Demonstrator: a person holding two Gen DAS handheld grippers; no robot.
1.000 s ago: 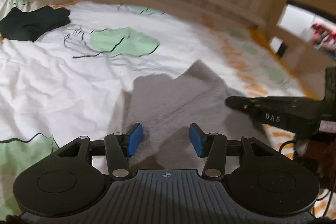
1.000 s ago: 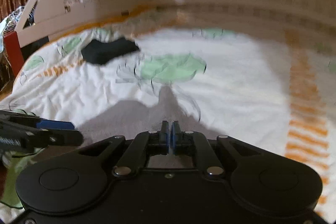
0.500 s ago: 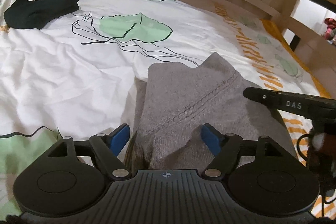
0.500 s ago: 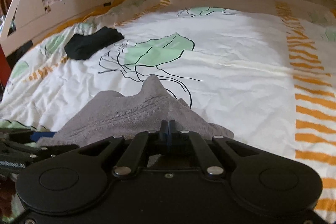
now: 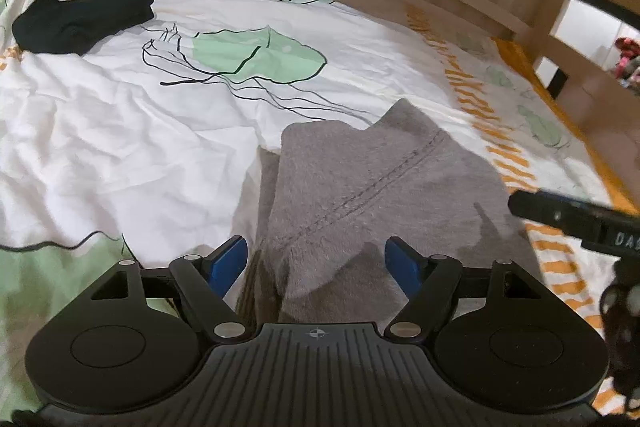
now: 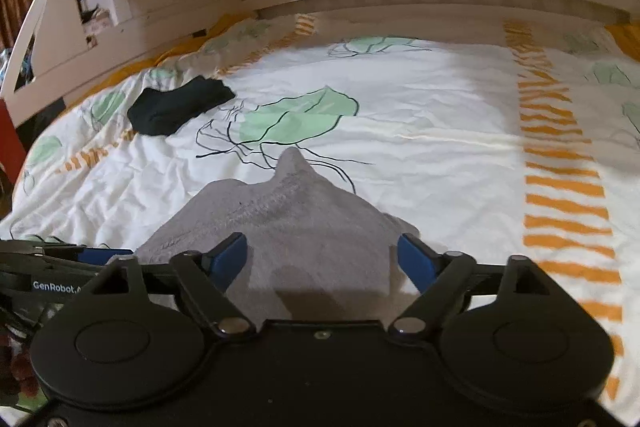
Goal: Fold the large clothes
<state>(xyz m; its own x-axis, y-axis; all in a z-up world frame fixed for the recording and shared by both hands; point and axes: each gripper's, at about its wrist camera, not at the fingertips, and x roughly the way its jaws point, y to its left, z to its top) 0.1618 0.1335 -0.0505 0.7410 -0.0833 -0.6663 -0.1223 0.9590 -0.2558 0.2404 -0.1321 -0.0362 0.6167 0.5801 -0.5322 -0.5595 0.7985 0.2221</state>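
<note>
grey garment (image 5: 360, 187) lies folded on bed (image 5: 120, 147), straight ahead, long axis probably running away | left hand-held gripper (image 5: 316, 263) spread apart, empty | right hand-held gripper (image 6: 324, 259) spread apart, empty, equally near

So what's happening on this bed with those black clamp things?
A person holds a gripper in each hand and is folding a grey garment on a bedspread printed with green jellyfish. Both the left gripper and the right gripper are open over the near edge of the garment, gripping nothing. The garment lies folded over itself in layers. A dark garment sits apart, toward the far left of the bed.
</note>
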